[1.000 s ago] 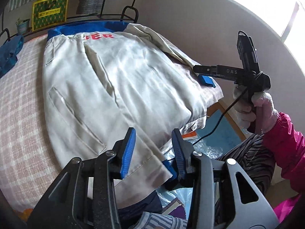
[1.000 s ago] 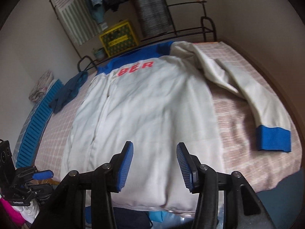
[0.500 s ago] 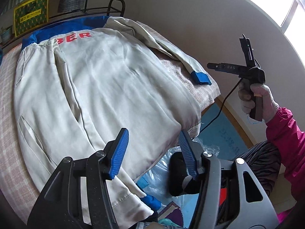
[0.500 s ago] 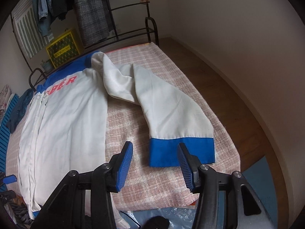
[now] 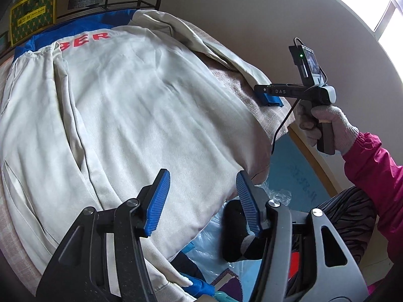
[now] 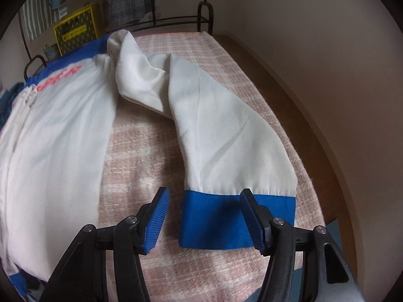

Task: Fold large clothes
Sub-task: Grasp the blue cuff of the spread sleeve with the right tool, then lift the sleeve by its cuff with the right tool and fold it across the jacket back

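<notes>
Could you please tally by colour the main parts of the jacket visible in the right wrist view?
White parts: 2, the body and the sleeve
Blue parts: 2, the cuff and the shoulder band
Red parts: 1, the lettering
Total: 5

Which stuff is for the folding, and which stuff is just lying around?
For folding: jacket, its sleeve, blue cuff, both open tongs, left and right.
Lying around: yellow crate, plant, rack, hanging clothes.

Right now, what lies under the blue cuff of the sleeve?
The blue cuff lies flat on the pink checked bed cover, visible all around it. Whatever is beneath that cover is hidden.
</notes>
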Tool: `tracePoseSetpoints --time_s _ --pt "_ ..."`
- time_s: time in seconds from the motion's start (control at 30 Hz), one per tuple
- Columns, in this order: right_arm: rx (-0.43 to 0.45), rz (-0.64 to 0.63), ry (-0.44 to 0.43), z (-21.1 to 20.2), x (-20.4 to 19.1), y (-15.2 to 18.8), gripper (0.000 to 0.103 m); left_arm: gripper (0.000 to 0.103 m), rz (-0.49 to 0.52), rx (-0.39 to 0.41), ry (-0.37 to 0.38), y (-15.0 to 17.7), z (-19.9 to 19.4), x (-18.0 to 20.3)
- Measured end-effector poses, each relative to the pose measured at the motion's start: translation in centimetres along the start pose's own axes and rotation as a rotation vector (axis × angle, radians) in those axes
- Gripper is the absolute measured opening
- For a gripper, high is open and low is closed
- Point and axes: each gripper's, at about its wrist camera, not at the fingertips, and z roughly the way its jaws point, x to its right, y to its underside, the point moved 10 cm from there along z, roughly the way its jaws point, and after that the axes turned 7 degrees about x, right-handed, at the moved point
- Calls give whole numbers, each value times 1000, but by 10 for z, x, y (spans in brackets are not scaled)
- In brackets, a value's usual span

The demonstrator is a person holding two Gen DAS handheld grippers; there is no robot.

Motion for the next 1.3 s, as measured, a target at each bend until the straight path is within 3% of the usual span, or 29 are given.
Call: tracePoseSetpoints --time_s 0.1,0.13,0.17,0.3,0.57,0.77,0.9,1.07,1.3 --pt "-17 -50 43 11 6 4 54 56 0 0 -3 1 4 -4" --pt "-24 -41 29 13 7 5 47 56 -2 0 -4 1 5 -6" --pt "-32 -25 5 13 8 6 28 56 -7 0 -3 1 5 -8" --pt "-22 25 -35 3 14 2 16 56 -24 4 -2 -1 7 -14" --pt "101 226 -242 -75 18 -23 13 56 -22 36 3 -16 3 -15" --pt "150 113 -444 -131 -65 -19 13 56 -39 78 -15 -29 -9 -21" --pt "81 67 -589 -140 -127 9 13 56 -57 102 -26 -33 -19 -26" --pt "-38 -61 -692 -134 -190 60 12 56 -104 109 -27 -30 -25 -35" --pt "-187 -251 -675 -103 -230 116 12 56 -187 81 -1 -20 -16 -46"
